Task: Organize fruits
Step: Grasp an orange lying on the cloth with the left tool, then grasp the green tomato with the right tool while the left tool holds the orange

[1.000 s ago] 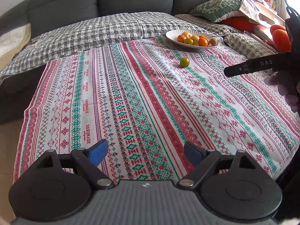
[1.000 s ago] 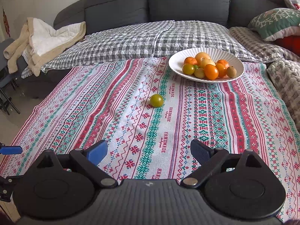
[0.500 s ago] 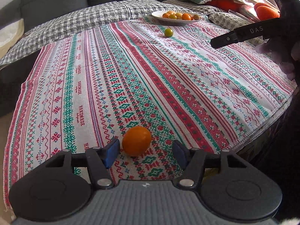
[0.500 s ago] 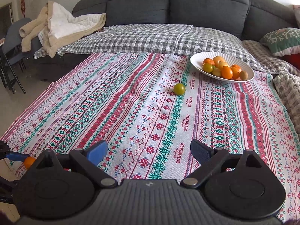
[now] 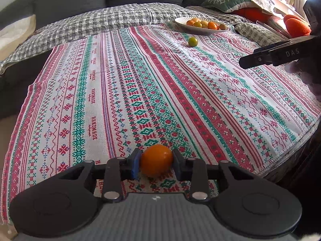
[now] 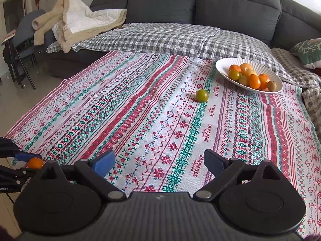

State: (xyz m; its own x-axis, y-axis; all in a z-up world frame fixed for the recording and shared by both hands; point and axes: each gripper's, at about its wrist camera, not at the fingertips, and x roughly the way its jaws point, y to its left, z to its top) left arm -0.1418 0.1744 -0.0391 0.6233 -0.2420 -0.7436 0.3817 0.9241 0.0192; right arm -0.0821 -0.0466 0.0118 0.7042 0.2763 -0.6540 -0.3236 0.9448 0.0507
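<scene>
gripping an orange fruit between its two pads, the left gripper sits low at the near edge of the striped cloth, with the blue pad pressed to the fruit's left side and the dark pad touching its right. from the right wrist view the same fruit shows at the far left, clamped between the left gripper's fingers just off the cloth's corner; whether it rests on the cloth or is lifted clear, i cannot tell. the right gripper hangs over the near part of the cloth with its jaws spread wide and nothing between them; in the left wrist view one of its fingers reaches in from the right, well above the cloth. a green fruit lies alone on the cloth, near the white plate but apart from it. the plate sits at the far right side of the cloth and holds a heap of orange, yellow and green fruits, with a small brown one at its right end. beyond the cloth spreads a grey checked blanket over a dark sofa, and a green cushion lies at the right.
</scene>
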